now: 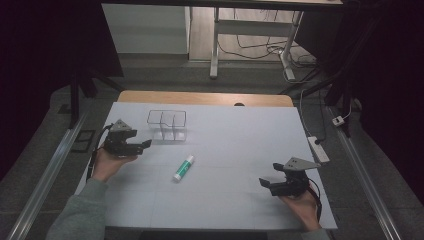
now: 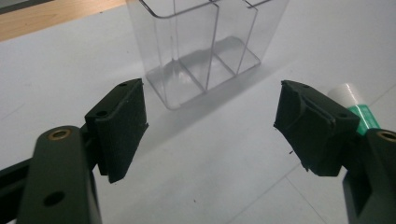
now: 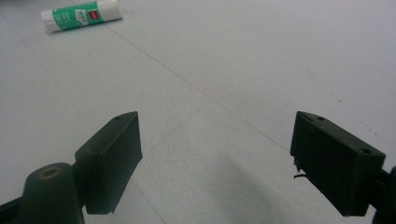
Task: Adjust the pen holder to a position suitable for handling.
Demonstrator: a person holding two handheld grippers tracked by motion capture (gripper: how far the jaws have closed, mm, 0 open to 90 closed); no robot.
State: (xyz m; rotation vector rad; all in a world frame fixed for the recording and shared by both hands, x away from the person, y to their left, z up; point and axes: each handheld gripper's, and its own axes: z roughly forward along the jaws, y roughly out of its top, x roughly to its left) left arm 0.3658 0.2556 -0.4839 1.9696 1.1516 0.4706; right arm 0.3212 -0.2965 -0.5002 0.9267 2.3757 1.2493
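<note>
We see a glue stick lying flat on the white sheet that covers the bench, a little left of the middle and nearer the front edge than the far one. Its long axis runs on a slant: the white cap end points toward the far right corner of the bench, and the green body end points toward the front left corner. Our left hand rests near the left edge of the bench, palm cupped under the left tongs, which aim toward the right edge, level with the sheet. In the left gripper view the two black jaws stand spread wide with nothing between them, and the white cap of the glue stick peeks from behind the right-hand jaw. Just beyond the jaws stands a clear plastic organiser, upright, split by thin walls into compartments; from above the clear plastic organiser sits toward the far left part of the bench, near the left tongs and apart from the glue stick. Our right hand sits near the front right corner, holding the right tongs, which aim toward the left edge. In the right gripper view those jaws are also spread wide and hold nothing, and the glue stick lies well apart from them. It is a short round tube, green with white print and a small red mark on its label, capped in white.
</note>
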